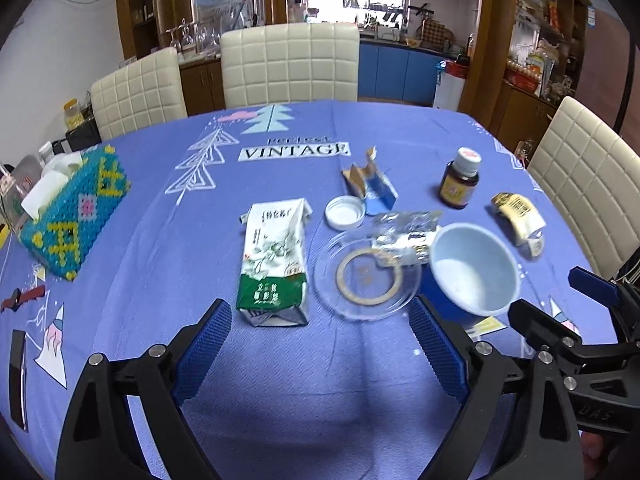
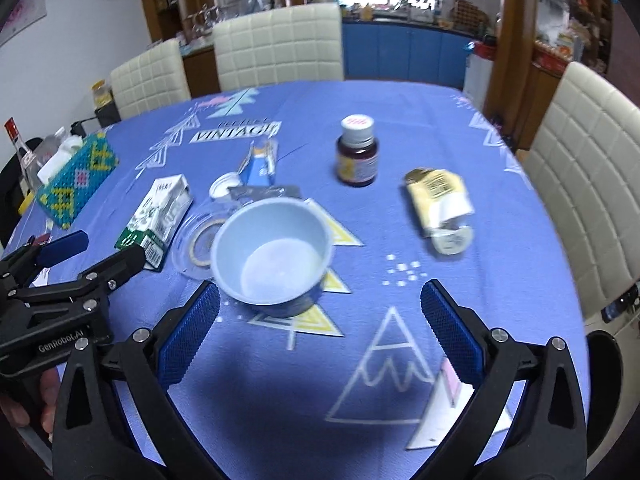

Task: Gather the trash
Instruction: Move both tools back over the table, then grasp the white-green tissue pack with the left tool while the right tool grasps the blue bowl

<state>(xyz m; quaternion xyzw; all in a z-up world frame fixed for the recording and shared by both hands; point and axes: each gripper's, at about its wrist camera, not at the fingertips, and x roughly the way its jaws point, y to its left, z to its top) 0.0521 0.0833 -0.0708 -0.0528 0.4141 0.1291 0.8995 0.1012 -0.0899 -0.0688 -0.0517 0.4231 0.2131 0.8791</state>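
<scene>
A green and white milk carton (image 1: pixel 275 264) lies flat on the blue tablecloth; it also shows in the right wrist view (image 2: pixel 156 216). A torn blue carton piece (image 1: pixel 370 184), a white lid (image 1: pixel 345 212), a foil wrapper (image 1: pixel 406 234) over a clear glass dish (image 1: pixel 366 280), a crushed yellow packet (image 1: pixel 518 216) (image 2: pixel 440 200) and a brown bottle (image 1: pixel 460 180) (image 2: pixel 357 152) lie around a light blue bowl (image 1: pixel 474 268) (image 2: pixel 272 256). My left gripper (image 1: pixel 320 344) is open and empty just before the carton. My right gripper (image 2: pixel 320 328) is open and empty just before the bowl.
A beaded tissue box (image 1: pixel 72 208) stands at the table's left. Cream chairs (image 1: pixel 290 64) ring the far and right sides. The right gripper's body (image 1: pixel 580 344) shows at the left view's right edge. A dark object (image 1: pixel 18 376) lies at the left edge.
</scene>
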